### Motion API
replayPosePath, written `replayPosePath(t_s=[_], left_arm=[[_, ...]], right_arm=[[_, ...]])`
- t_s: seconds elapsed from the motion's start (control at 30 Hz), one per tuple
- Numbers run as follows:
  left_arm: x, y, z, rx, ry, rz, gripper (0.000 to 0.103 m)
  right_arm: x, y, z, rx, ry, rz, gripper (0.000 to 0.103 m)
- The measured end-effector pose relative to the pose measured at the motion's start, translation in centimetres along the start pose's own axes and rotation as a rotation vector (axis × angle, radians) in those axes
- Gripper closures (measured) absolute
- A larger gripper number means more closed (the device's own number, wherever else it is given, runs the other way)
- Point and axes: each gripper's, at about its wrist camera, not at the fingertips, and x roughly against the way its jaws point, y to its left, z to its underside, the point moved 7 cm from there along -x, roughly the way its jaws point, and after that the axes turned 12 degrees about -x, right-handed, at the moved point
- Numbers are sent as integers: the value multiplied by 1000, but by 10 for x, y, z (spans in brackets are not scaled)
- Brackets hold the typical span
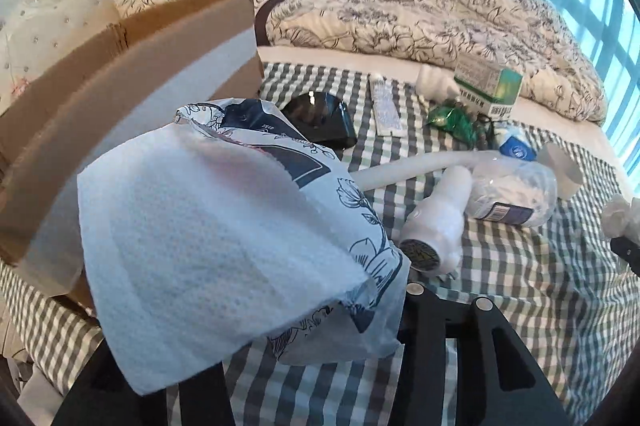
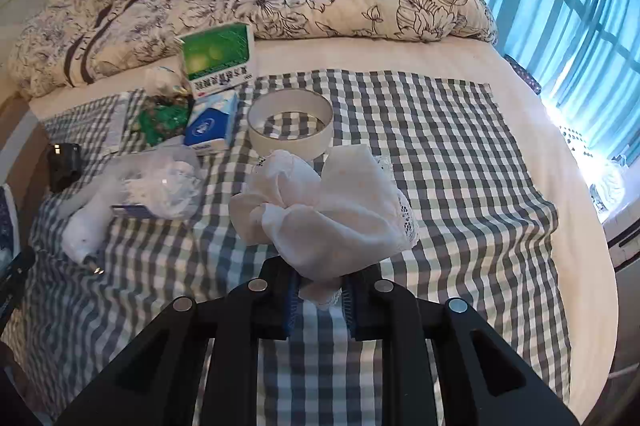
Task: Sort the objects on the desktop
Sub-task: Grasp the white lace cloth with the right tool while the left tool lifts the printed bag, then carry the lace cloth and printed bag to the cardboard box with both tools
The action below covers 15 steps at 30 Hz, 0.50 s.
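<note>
Above the checked cloth (image 2: 440, 154) on the bed, I am holding a crumpled white cloth (image 2: 328, 210) clenched in my right claw (image 2: 320, 296), with the white ring (image 2: 290, 126) lying at 12 o'clock just beyond it. My left claw (image 1: 316, 354) is carrying a tissue pack (image 1: 240, 226), its fingers largely hidden, beside the cardboard box (image 1: 120, 98) at 10 o'clock. The white bottle (image 1: 436, 218) and bagged items (image 1: 516, 194) are lying at 2 o'clock.

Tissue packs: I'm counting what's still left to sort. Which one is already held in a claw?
The floral-printed tissue pack, clamped in the left claw by the cardboard box; the blue tissue pack still lies on the checked cloth.
</note>
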Motion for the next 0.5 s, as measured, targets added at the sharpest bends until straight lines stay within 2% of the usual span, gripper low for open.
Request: replayPosePath(t_s=[0.27, 0.5], left_arm=[[28, -3, -6, -18, -35, 1, 54], [65, -13, -8, -50, -94, 14, 54]], right_arm=[[32, 3, 11, -17, 10, -74, 85], [65, 4, 25, -2, -25, -104, 85]])
